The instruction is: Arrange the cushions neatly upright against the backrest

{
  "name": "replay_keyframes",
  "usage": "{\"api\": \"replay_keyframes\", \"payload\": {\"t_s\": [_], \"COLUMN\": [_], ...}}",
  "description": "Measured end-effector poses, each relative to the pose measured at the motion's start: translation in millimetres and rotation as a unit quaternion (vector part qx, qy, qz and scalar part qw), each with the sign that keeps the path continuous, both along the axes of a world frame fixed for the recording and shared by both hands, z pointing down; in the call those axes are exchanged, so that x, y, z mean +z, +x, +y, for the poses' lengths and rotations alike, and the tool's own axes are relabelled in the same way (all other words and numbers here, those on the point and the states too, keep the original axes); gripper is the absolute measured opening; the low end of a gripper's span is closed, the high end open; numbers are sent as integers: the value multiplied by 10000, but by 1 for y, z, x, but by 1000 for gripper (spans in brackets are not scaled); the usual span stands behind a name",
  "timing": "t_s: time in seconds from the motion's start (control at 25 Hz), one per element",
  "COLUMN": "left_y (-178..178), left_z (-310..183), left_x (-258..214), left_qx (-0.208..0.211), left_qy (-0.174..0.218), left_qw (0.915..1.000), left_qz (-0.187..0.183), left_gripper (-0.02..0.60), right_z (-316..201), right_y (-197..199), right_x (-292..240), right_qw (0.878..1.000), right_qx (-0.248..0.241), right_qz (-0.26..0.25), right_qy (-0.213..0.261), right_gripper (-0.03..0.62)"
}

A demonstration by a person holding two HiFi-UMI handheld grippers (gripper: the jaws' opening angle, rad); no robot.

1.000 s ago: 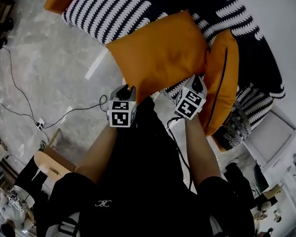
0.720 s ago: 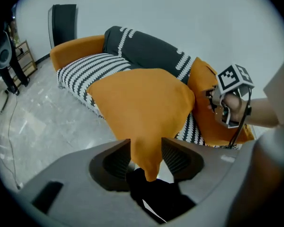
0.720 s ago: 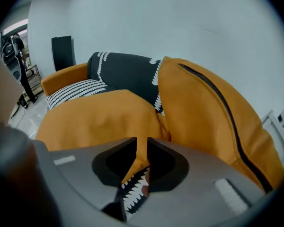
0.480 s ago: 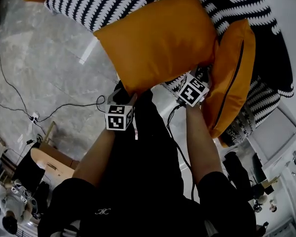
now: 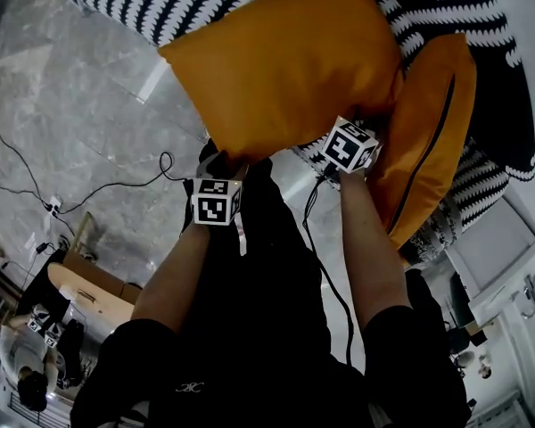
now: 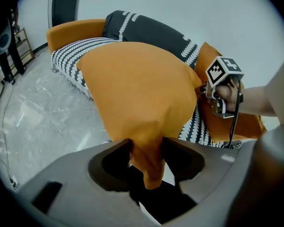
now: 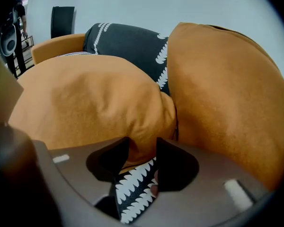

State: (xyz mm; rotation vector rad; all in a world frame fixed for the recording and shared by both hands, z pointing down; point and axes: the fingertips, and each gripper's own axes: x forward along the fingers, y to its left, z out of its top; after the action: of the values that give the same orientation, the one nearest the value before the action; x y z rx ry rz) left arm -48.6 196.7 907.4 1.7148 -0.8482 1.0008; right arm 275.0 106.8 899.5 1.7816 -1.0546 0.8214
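A large orange cushion (image 5: pixel 285 69) lies over the striped sofa seat (image 5: pixel 152 3), its near edge toward me. Its left corner (image 6: pixel 146 160) hangs between the jaws of my left gripper (image 6: pixel 146 143), which opened wide and have just closed slightly; the fabric sits loose there. My right gripper (image 7: pixel 142 145) has just been opening, with the cushion's right corner (image 7: pixel 137 148) still between its jaws, unpinched. A second orange cushion (image 5: pixel 428 141) stands on edge to the right, against the dark backrest (image 6: pixel 151 30). The head view shows both grippers, left (image 5: pixel 219 163) and right (image 5: pixel 360 134), at the cushion's near edge.
Black cables (image 5: pixel 116 185) trail over the grey marble floor on the left. A cardboard box (image 5: pixel 85 283) stands at lower left and a white cabinet (image 5: pixel 499 239) at right. A speaker on a stand (image 6: pixel 2 41) is beyond the sofa's orange armrest (image 6: pixel 73 30).
Both grippers and the big cushion have gone farther over the sofa seat; the cushion now fills more of the head view's top and lies closer to the second cushion.
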Motion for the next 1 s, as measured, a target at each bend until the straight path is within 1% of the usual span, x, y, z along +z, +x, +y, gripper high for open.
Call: {"api": "replay_keyframes", "payload": {"t_s": [0.04, 0.16, 0.24, 0.32, 0.36, 0.44, 0.52, 0.68, 0.8, 1.0], "left_y": [1, 3, 5, 8, 8, 5, 2, 7, 15, 19], "left_z": [0, -4, -7, -9, -10, -10, -10, -12, -13, -13], "left_x": [1, 3, 1, -5, -8, -10, -8, -6, -7, -6], "left_qx": [11, 54, 98, 149, 151, 110, 70, 136, 195, 200], "left_qy": [-19, -46, -16, 70, 116, 184, 206, 253, 363, 383], "left_qw": [10000, 10000, 9999, 9999, 9998, 9998, 9998, 9996, 9991, 9990], "left_qz": [14, 37, 34, 22, 14, -1, -7, 4, 56, 114], "left_gripper": [222, 180, 147, 106, 78, 56, 46, 27, 24, 21], "right_z": [-1, -5, -9, -10, -9, -7, -7, -10, -13, -19], "right_y": [-1, -8, -9, -5, -2, 1, 1, 5, 10, 11], "right_x": [3, 11, 14, 13, 11, 8, 9, 16, 21, 32], "right_qw": [10000, 9997, 9997, 9999, 9999, 9997, 9998, 9992, 9979, 9960], "right_qx": [-35, -166, -150, 8, 103, 210, 139, -125, -180, -253], "right_qz": [-21, -2, -17, -77, -87, -90, -148, -372, -548, -779], "right_qy": [-46, -154, -165, -119, -88, -34, -7, 122, 283, 359], "right_gripper": [170, 110, 97, 103, 126, 194, 222, 225, 219, 207]}}
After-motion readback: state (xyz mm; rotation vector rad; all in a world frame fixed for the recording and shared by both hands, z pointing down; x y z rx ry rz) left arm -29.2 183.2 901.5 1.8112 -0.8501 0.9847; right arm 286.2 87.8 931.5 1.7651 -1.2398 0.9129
